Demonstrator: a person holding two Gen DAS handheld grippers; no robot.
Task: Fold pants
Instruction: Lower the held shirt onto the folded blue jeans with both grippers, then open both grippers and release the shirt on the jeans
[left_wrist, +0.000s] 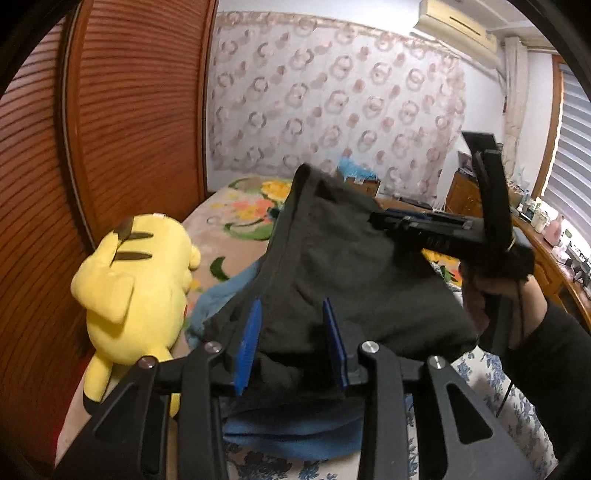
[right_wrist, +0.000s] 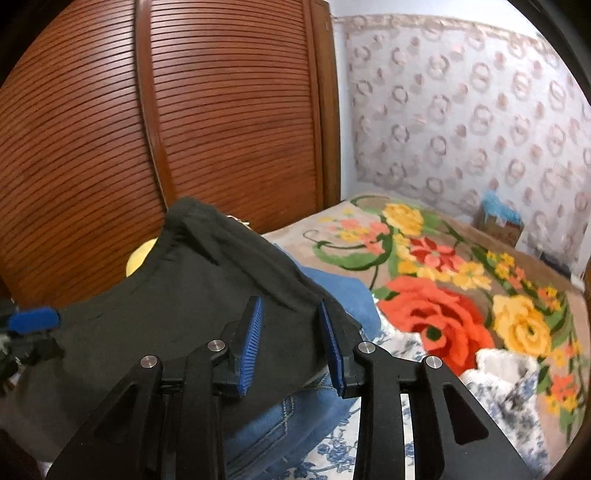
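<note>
Bedroom, left wrist view: slatted wooden wardrobe (left_wrist: 110, 129) on the left, patterned curtain (left_wrist: 332, 99) behind, floral blanket (left_wrist: 236, 218) on the bed. One pair of dark pants (left_wrist: 343, 266) hung lifted above the bed, stretched between both tools. Left gripper (left_wrist: 291, 339) stood with fingers parted around bunched cloth; whether the pads truly pinched it, could not tell. Right gripper (left_wrist: 384, 218) reached in from the right, tip against the far edge of the pants, its closure hidden at that angle. One yellow plush (left_wrist: 136, 280) lay just beside the pants; blue jeans (left_wrist: 291, 435) lay beneath. Right wrist view: same wardrobe (right_wrist: 203, 110) and blanket (right_wrist: 461, 295). Right gripper (right_wrist: 291, 343) showed blue pads spread with the pants (right_wrist: 177, 295) edge between them, grip unclear. One pair of jeans (right_wrist: 288, 417) sat under the pants. Risk, as judged: with pads this loose the cloth could slip out and drop onto the jeans, tangling the two garments; a swing leftward could snag the plush.
</note>
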